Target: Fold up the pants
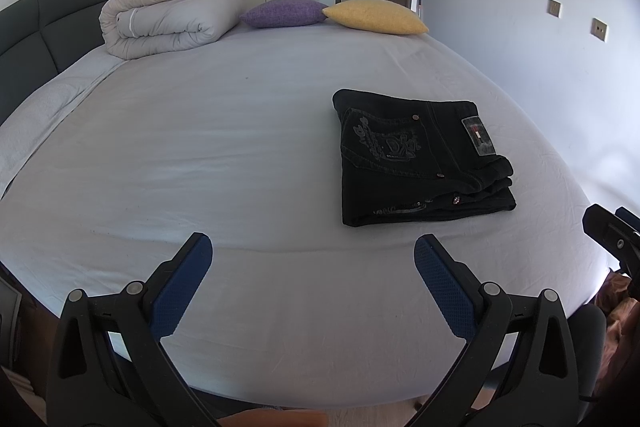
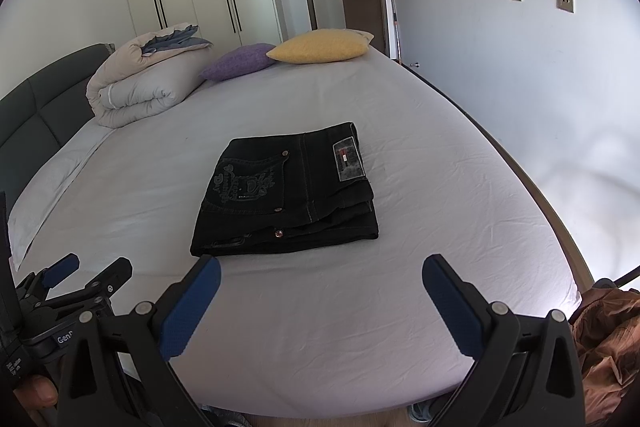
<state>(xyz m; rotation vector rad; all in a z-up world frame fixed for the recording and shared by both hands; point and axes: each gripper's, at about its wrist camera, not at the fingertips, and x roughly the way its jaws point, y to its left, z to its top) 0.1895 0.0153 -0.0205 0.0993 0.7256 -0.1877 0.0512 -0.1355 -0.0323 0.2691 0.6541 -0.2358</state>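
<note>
Two claws hang over the near edge of the bed, and neither holds anything: the left claw (image 1: 313, 275) has its blue-padded fingers spread wide with only bare sheet between them, and the right claw (image 2: 321, 297) stands just as wide apart, also with nothing in its grip. From the right wrist view the left claw shows at the lower left, close beside the right one, both pulled clear of the cloth. Ahead of them lie the pants (image 2: 286, 195), black denim gathered into a compact, roughly square stack on the pale sheet of the bed (image 2: 440, 227), an embroidered back pocket and a waistband patch facing up, several layers showing along the near edge. The stack sits apart from both claws, nearer the right claw's line of sight and off to the right in the left wrist view. Farther back a rolled duvet (image 1: 172, 15), a purple cushion (image 1: 284, 11) and a yellow cushion (image 1: 374, 15) rest along the far edge of the bed. Judging by the tidy stack and the empty claws, the folding looks finished or nearly so; the near layers sit slightly uneven, so any next move would call only for a light squaring of those edges, or simply drawing away.
</note>
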